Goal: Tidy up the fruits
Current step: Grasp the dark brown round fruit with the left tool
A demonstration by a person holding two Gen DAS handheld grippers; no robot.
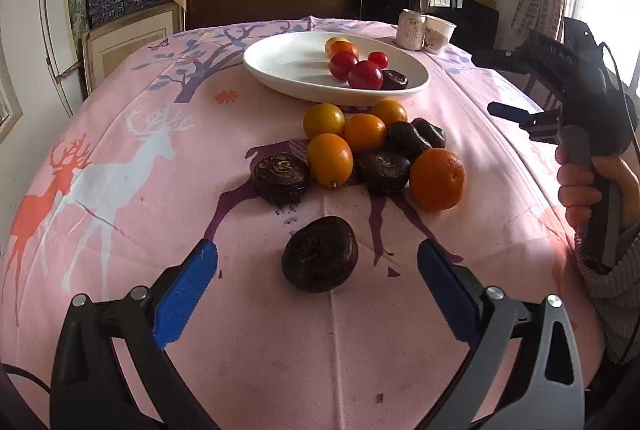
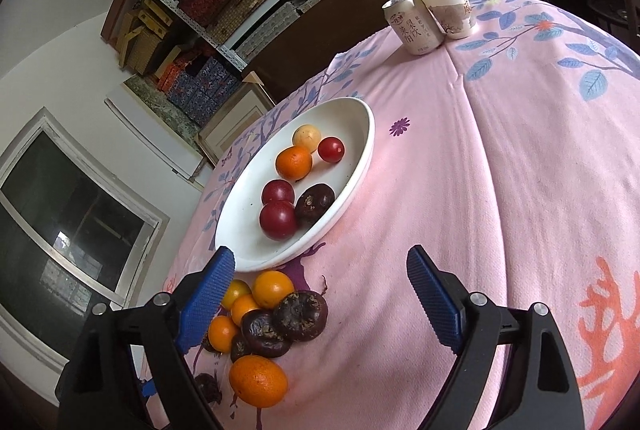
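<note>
The dark chestnut [image 1: 319, 254] lies flat, dimple up, between the spread left gripper [image 1: 318, 262] jaws. Only the right view shows the right gripper [image 2: 320, 270] gaping, empty.

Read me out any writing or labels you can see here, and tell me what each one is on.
"DAS": raised letters on the black body of the right gripper, seen from the left wrist view.
Chinese characters, large and small, on the white drink can: there, but too distorted to read reliably.
Red mark on the paper cup: too small to read.
Nothing else carries text.
</note>
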